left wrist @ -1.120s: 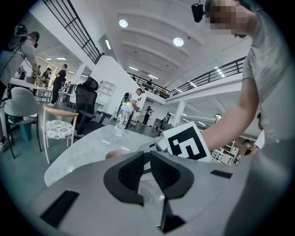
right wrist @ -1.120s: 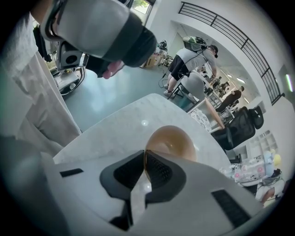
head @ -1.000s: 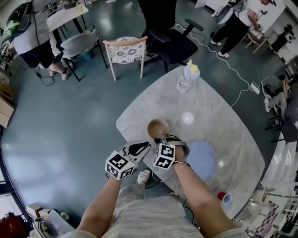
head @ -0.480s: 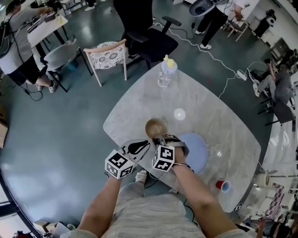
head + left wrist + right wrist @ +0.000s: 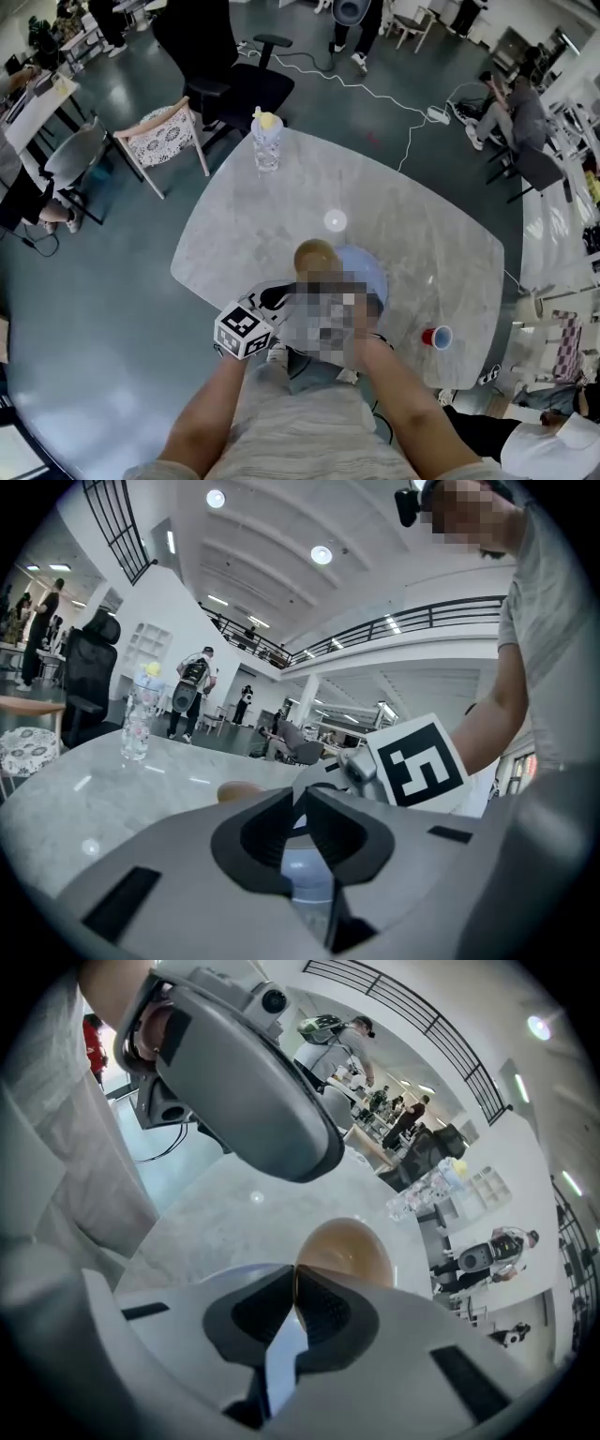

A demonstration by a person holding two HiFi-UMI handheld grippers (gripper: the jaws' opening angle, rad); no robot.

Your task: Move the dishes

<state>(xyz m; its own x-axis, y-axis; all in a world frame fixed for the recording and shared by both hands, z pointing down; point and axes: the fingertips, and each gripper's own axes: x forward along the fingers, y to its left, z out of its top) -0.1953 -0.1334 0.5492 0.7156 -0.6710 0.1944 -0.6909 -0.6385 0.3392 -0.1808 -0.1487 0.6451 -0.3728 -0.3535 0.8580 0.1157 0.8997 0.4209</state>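
Although your right gripper (image 5: 293, 1274) is hidden in the head view, its own view shows the jaws drawn almost together, pinching the near rim of the brown bowl (image 5: 316, 255). That bowl sits at the far left edge of the blue plate (image 5: 367, 274) and overlaps it as seen from above; whether it rests there or hangs clear cannot be determined. Your left gripper (image 5: 298, 795) is closed, fingertips touching, with nothing between them. It hangs just beside the right one at the near edge of the marble table (image 5: 431, 234), and the plate shows below its tips. A water bottle (image 5: 266, 141) stands upright at the far edge. A red cup (image 5: 434, 337) sits toward the right, apart from the plate.
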